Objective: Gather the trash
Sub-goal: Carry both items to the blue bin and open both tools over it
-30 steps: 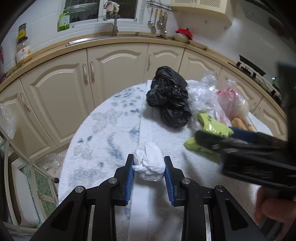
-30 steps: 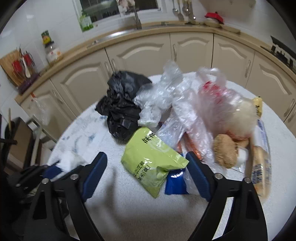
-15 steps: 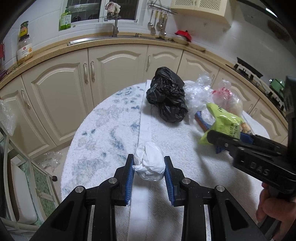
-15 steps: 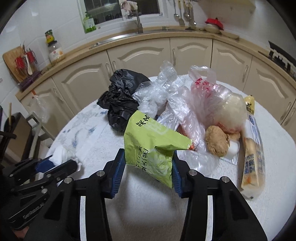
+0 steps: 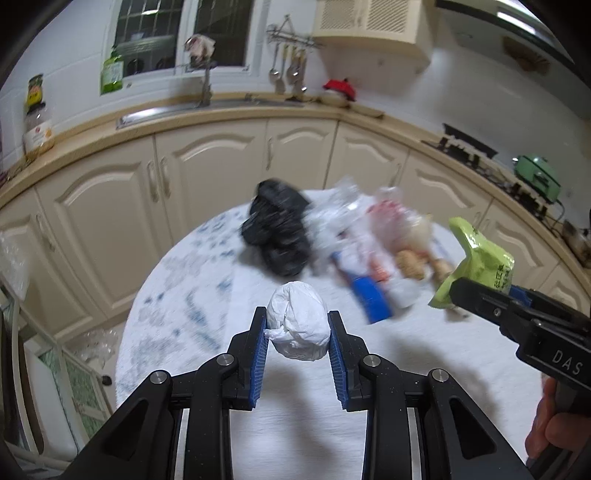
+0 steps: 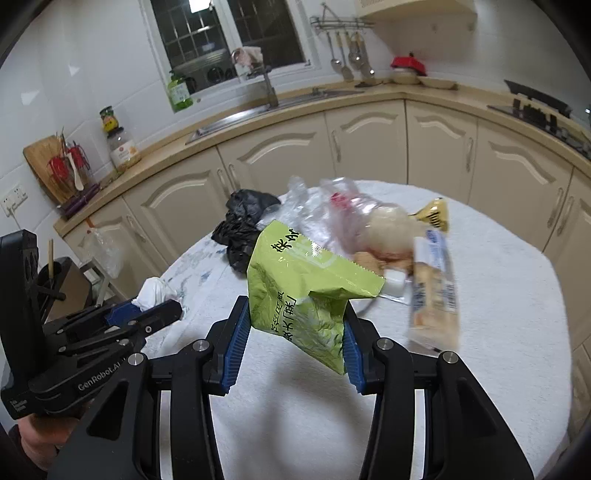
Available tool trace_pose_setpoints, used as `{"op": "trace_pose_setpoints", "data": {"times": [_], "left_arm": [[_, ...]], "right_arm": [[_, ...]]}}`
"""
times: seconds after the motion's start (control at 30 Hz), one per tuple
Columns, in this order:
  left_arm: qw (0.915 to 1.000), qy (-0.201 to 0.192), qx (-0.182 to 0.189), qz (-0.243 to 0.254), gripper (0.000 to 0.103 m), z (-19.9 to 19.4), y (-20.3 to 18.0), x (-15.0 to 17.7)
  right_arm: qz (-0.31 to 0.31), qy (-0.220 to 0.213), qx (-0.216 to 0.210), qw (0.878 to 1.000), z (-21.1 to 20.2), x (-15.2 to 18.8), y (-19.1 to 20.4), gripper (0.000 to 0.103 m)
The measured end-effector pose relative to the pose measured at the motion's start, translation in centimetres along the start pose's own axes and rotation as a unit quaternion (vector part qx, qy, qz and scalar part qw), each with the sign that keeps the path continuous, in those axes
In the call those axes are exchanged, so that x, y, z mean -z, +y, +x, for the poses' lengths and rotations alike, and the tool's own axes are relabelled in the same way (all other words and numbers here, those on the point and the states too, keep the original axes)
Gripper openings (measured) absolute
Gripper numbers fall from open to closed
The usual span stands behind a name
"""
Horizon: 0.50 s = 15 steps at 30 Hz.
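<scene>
Nearest in the left wrist view, the left tongs [image 5: 297,332] are clamped on a crumpled white paper wad [image 5: 298,320], their blue pads pressing both its sides and holding it clear of the table [image 5: 424,373]. At about three o'clock in this view the right tongs [image 5: 456,291] reach in from the edge, a hand [image 5: 546,424] on their handle, with a green snack bag [image 5: 480,262] sticking up from their tips.

In the right wrist view those right tongs [image 6: 295,339] pinch the lower part of the green snack bag [image 6: 306,291] between blue pads; the bag hangs above the white-covered round table [image 6: 498,369]. At nine o'clock the left tongs [image 6: 147,310] show side-on with the white wad [image 6: 155,291].

Further out on the table, around twelve o'clock, lies a pile of trash: a black plastic bag [image 6: 243,225] to the left, clear plastic bags [image 6: 321,210] beside it, a pale round bun [image 6: 388,225] and a long wrapped pack [image 6: 436,288] toward one o'clock.

Beyond the table stand cream kitchen cabinets [image 6: 369,144], and above them a sink tap [image 6: 269,88] below a dark window [image 6: 229,33].
</scene>
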<state>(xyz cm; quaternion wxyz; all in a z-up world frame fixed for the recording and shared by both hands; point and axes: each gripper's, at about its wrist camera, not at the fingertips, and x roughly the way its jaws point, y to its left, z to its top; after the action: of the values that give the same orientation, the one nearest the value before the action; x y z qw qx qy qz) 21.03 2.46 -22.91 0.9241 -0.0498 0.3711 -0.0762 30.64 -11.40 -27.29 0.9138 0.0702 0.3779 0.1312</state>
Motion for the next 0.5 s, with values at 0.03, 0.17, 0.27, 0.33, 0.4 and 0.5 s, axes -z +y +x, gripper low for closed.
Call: {"op": "trace_pose_setpoints", "data": {"times": [0.03, 0.17, 0.27, 0.33, 0.4, 0.5], "left_arm": [[1.0000, -0.004, 0.005, 0.003, 0.027, -0.4, -0.6, -0.2], [0.9995, -0.020, 0.017, 0.018, 0.027, -2.0, -3.1, -0.8], [0.9983, -0.034, 0.035, 0.031, 0.027, -3.2, -5.1, -1.3], [0.9972, -0.045, 0.043, 0.041, 0.027, -4.0, -6.7, -1.7], [0.9958, -0.053, 0.056, 0.050, 0.027, -4.5, -8.2, -2.0], [0.9930, -0.068, 0.067, 0.069, 0.027, -5.1, -10.3, -2.1]], "right_arm": [[0.005, -0.006, 0.002, 1.000, -0.8, 0.1, -0.6, 0.046], [0.020, -0.027, 0.015, 0.999, -3.7, 0.4, -2.5, 0.046], [0.030, -0.045, 0.027, 0.998, -6.1, 0.5, -3.9, 0.046], [0.036, -0.057, 0.036, 0.997, -7.7, 0.7, -5.0, 0.046], [0.043, -0.068, 0.046, 0.996, -9.4, 0.8, -6.0, 0.046], [0.051, -0.082, 0.061, 0.993, -11.4, 1.0, -7.4, 0.046]]}}
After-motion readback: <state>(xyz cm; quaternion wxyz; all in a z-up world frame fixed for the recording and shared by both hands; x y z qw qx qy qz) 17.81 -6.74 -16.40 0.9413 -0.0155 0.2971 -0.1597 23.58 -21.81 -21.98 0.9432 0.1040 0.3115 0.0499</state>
